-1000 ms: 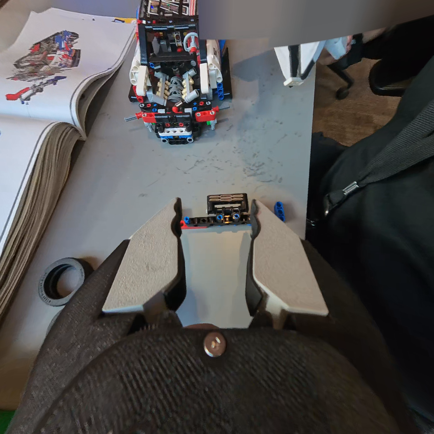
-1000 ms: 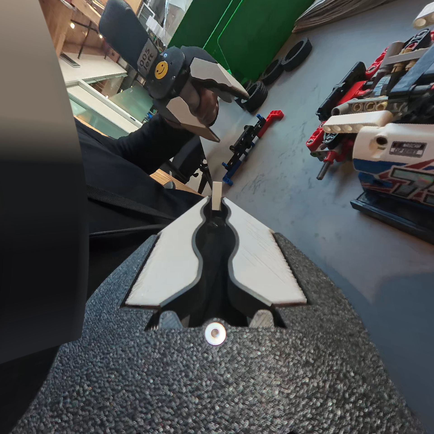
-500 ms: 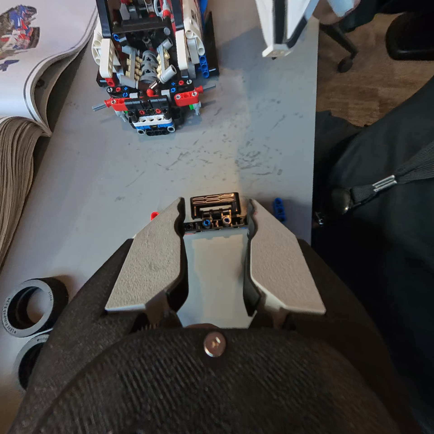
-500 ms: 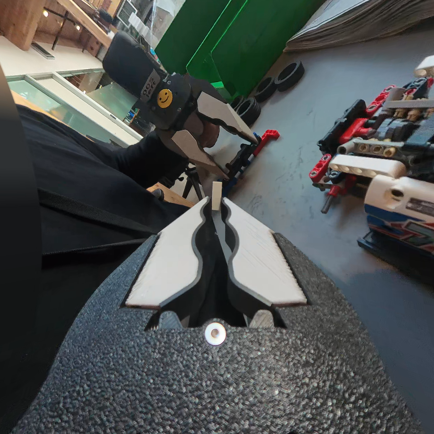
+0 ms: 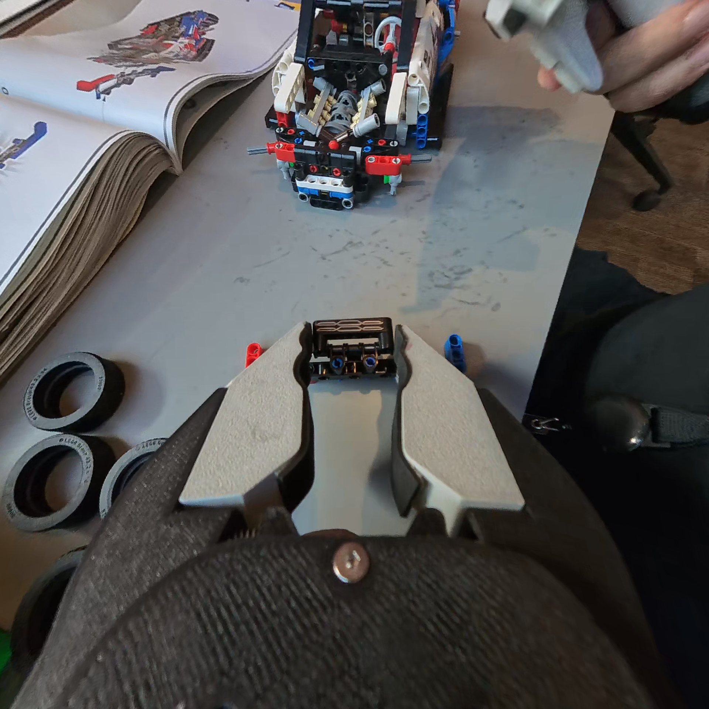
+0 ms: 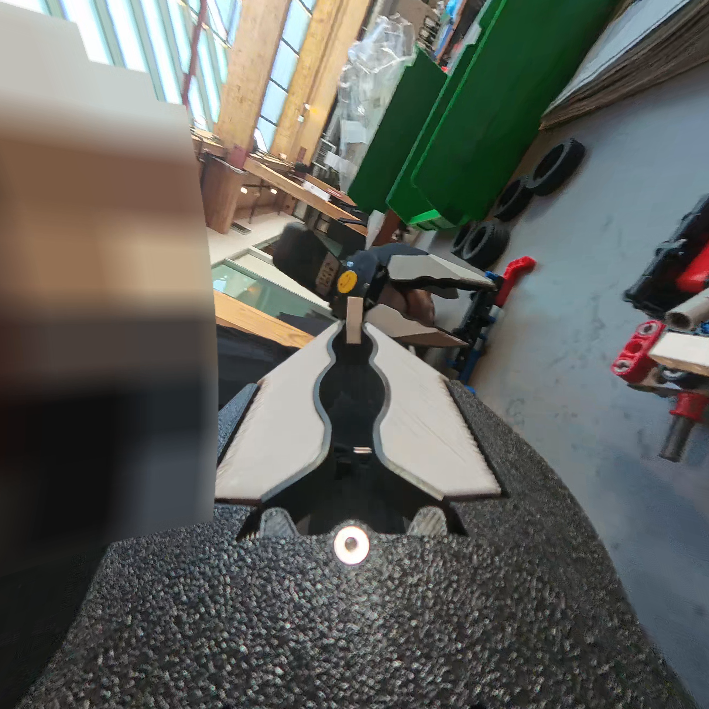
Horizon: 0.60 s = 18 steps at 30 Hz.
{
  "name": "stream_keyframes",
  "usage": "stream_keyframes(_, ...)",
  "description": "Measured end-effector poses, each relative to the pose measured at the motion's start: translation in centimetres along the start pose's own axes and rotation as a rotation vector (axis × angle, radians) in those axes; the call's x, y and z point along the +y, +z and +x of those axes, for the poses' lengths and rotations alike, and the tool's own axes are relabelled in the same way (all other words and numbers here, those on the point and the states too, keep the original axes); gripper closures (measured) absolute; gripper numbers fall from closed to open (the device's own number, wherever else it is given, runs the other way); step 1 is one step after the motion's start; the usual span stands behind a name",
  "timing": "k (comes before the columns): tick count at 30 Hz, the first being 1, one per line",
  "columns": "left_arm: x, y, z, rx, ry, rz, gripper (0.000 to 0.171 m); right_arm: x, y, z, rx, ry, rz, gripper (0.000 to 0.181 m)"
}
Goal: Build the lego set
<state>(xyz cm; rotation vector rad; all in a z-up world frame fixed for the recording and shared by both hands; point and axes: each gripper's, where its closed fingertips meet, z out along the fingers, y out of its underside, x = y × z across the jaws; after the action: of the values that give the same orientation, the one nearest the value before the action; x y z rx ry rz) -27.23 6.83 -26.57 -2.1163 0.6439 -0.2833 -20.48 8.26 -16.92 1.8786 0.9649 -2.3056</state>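
Closing since before, left gripper (image 5: 351, 351) fingers now bracket the black subassembly (image 5: 353, 347) at frame centre; squeeze squarely while right gripper (image 6: 353, 332) pinches its white piece (image 6: 353, 320).

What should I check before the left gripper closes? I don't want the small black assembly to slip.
1. Black sub-assembly sits between the left gripper fingertips: ok.
2. Jaws centred on it, red end and blue end sticking out either side: ok.
3. Firm contact on both sides: cannot tell.
4. Right gripper shut on the small white piece: ok.
5. Right gripper away from the sub-assembly: ok.
6. Grey table free between sub-assembly and car model: ok.
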Motion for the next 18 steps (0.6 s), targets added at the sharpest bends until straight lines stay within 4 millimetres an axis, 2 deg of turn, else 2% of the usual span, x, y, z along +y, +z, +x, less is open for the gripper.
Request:
stream_keyframes(1,0.1,0.0,0.0,-0.002,0.006,-0.011,0.131,0.6,0.1,1.1,0.086,-0.058,-0.034,0.174)
stream_keyframes(4,0.8,0.2,-0.2,-0.004,0.005,-0.051,0.129,2.2,-0.1,4.3,0.348,-0.254,-0.152,0.175)
stream_keyframes(9,1.1,0.0,-0.9,-0.032,0.013,-0.057,0.129,3.4,-0.2,6.4,0.489,-0.383,-0.237,0.175)
stream_keyframes(12,0.6,-0.5,-1.0,-0.026,0.011,-0.007,0.115,3.5,-1.2,8.5,0.639,-0.489,-0.296,0.175)
stream_keyframes(15,-0.5,-1.4,-0.8,0.002,0.021,0.088,0.109,3.4,-0.8,9.1,0.641,-0.525,-0.312,0.174)
stream_keyframes(18,-1.6,-2.8,-1.1,-0.013,0.053,0.207,0.112,2.5,-0.6,9.5,0.667,-0.610,-0.305,0.175)
